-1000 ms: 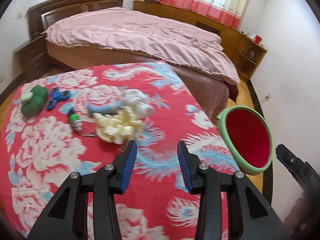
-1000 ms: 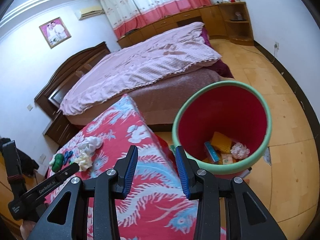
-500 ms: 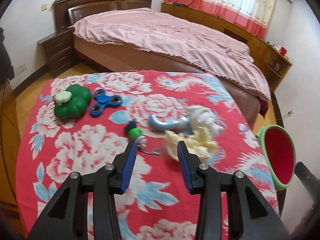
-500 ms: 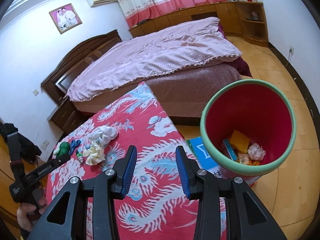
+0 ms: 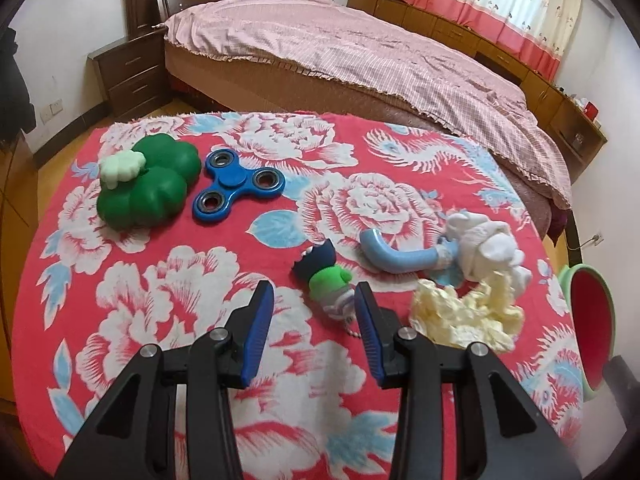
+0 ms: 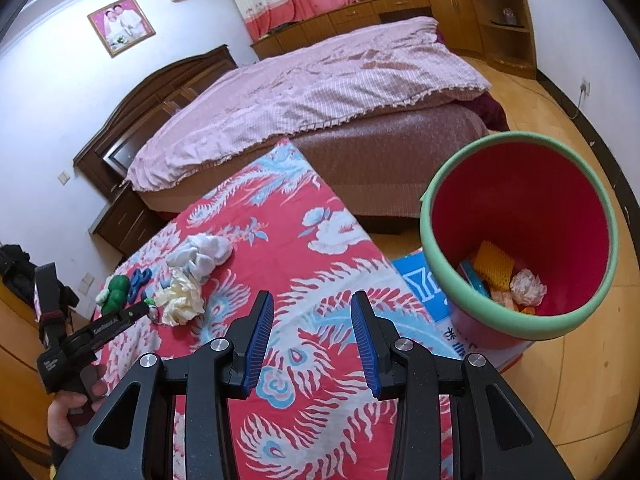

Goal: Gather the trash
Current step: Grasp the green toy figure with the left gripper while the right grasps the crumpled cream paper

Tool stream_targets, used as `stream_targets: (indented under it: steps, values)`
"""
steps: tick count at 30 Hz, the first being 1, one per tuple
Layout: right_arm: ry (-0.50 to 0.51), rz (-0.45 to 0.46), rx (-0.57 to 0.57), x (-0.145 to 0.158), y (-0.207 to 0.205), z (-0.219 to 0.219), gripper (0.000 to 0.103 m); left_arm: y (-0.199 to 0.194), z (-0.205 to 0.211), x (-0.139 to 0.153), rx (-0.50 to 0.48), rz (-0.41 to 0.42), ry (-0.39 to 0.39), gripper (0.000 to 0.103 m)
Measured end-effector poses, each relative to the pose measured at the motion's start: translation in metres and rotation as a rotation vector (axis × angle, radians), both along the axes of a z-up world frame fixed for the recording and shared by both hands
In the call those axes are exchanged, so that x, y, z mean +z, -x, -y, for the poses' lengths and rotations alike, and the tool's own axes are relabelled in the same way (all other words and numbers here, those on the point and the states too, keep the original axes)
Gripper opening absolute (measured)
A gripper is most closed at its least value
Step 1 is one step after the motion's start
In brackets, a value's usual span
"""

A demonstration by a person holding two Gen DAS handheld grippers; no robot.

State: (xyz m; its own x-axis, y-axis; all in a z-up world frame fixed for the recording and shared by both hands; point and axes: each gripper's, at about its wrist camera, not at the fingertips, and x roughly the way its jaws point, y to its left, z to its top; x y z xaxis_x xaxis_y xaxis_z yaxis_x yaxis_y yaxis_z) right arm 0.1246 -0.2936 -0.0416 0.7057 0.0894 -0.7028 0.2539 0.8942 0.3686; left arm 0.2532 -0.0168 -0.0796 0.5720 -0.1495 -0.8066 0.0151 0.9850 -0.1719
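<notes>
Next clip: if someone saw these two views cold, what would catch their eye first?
Probably the loud red floral cloth covering the table, with a green clover-shaped toy and a blue fidget spinner at its far left. Nearer the open left gripper lie a crumpled yellow wad and a white wad. In the right wrist view, the red bin with a green rim stands beside the table, scraps already inside.

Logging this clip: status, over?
Both tools open, empty: left tool, right tool. Yellow wad and white wad on table. Bin beside table. Toys nearby, path clear.
</notes>
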Motion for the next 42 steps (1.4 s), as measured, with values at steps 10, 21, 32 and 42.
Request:
stream_targets:
  steps: [10, 21, 32, 42]
  values:
    - [0.017, -0.030, 0.032, -0.008, -0.015, -0.014, 0.041, -0.008, 0.006, -0.010, -0.035, 0.006, 0.038, 0.037]
    - [0.048, -0.035, 0.104, -0.004, -0.032, -0.042, 0.041, 0.006, -0.005, 0.004, -0.040, 0.062, 0.094, 0.026]
    - [0.048, -0.045, 0.228, -0.011, -0.062, -0.092, 0.048, 0.039, -0.047, 0.020, 0.041, 0.097, 0.155, 0.026]
    - [0.068, -0.061, 0.287, -0.026, -0.089, -0.131, 0.053, 0.055, -0.072, 0.019, 0.097, 0.096, 0.165, 0.026]
